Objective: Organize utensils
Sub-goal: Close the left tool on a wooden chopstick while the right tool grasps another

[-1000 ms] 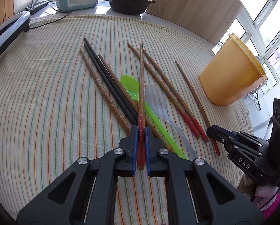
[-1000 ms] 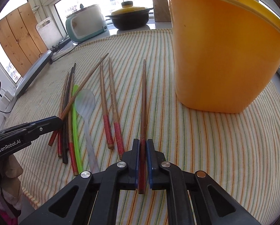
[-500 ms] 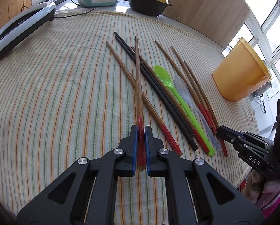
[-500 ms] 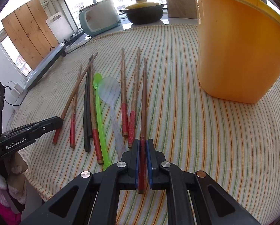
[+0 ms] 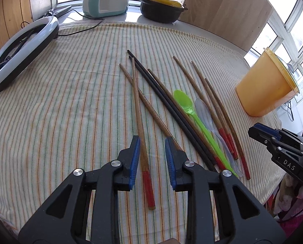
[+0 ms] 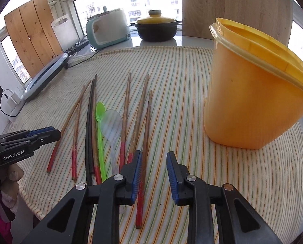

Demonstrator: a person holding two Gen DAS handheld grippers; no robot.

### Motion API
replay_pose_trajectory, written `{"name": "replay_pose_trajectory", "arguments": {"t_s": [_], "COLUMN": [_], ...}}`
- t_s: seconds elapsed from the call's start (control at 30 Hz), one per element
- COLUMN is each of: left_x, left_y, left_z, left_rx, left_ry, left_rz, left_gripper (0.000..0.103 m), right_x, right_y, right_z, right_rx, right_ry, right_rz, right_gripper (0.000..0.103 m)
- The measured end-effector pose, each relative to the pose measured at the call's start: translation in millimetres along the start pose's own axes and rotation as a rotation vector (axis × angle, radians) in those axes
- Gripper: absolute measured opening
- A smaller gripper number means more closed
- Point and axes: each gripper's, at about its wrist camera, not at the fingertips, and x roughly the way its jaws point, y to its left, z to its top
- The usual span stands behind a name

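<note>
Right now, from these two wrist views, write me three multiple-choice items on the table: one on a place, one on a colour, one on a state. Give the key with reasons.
1. Where does the orange tub stand relative to the utensils?
A. to their right, apart from them
B. among them
C. to their left

2. What colour is the opaque plastic spoon?
A. blue
B. green
C. white

3. How are the two grippers?
A. both open
B. both shut
C. only one open

Key: 1 A, the tub sits on the striped cloth past the rightmost chopstick. 2 B, it lies bright green beside the clear spoon. 3 A, the left gripper and right gripper each show a wide gap between the blue pads, clamping nothing.
</note>
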Motion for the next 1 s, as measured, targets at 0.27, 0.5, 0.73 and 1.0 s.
{"name": "replay_pose_trajectory", "arguments": {"t_s": [0.27, 0.5, 0.73, 1.0], "left_x": [14, 28, 43, 44], "left_y": [24, 28, 29, 34], "left_z": [24, 46, 57, 59], "left_rx": [-0.062, -0.034, -0.030, -0.037], "left_ry": [0.027, 0.072, 0.104, 0.100], "left_rz": [-0.011, 0.014, 0.025, 0.033], "left_gripper": [0.024, 0.024, 0.024, 0.007], "right_x": [25, 36, 50, 68], "right_y": [11, 10, 10, 10], "right_z": [31, 49, 63, 72], "right_rx": [-0.061, -0.072, -0.084, -0.075], "right_ry": [0.060, 0.115, 0.185, 0.237], "right_rz": [-0.001, -0.004, 0.000, -0.001], "right_gripper": [0.023, 0.023, 0.023, 0.016]}}
